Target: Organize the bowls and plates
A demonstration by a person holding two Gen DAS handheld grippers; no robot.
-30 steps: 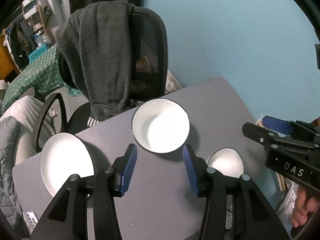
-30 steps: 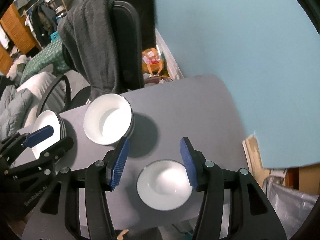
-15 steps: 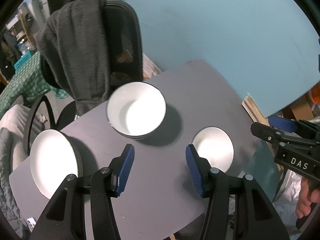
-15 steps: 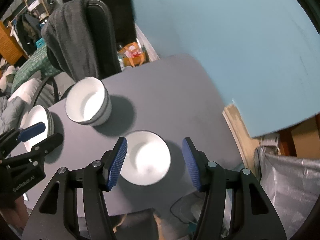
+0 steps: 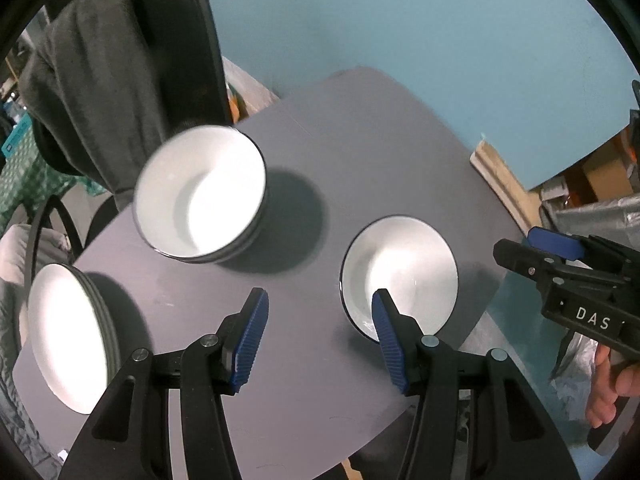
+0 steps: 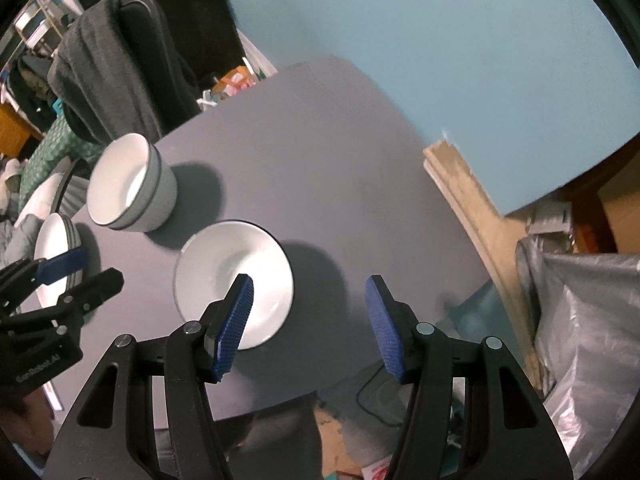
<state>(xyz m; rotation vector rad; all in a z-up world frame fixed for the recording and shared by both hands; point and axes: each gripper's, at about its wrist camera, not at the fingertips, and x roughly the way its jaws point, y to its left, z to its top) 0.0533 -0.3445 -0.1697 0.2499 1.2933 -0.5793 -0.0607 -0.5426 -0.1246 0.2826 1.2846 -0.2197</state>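
Risk centres on the shallow white enamel bowl with a dark rim [image 5: 400, 268], which lies alone on the grey tabletop [image 5: 360, 140], close to its near edge. Beside that bowl, a stack of deeper white bowls [image 5: 200, 196] is seen, and beyond it a stack of white plates [image 5: 64, 336]. Both the left claw [image 5: 316, 336] and the right claw [image 6: 306, 326] are held apart and empty. If only the thin rim were pinched, the bowl could be tipped or pushed off the edge.
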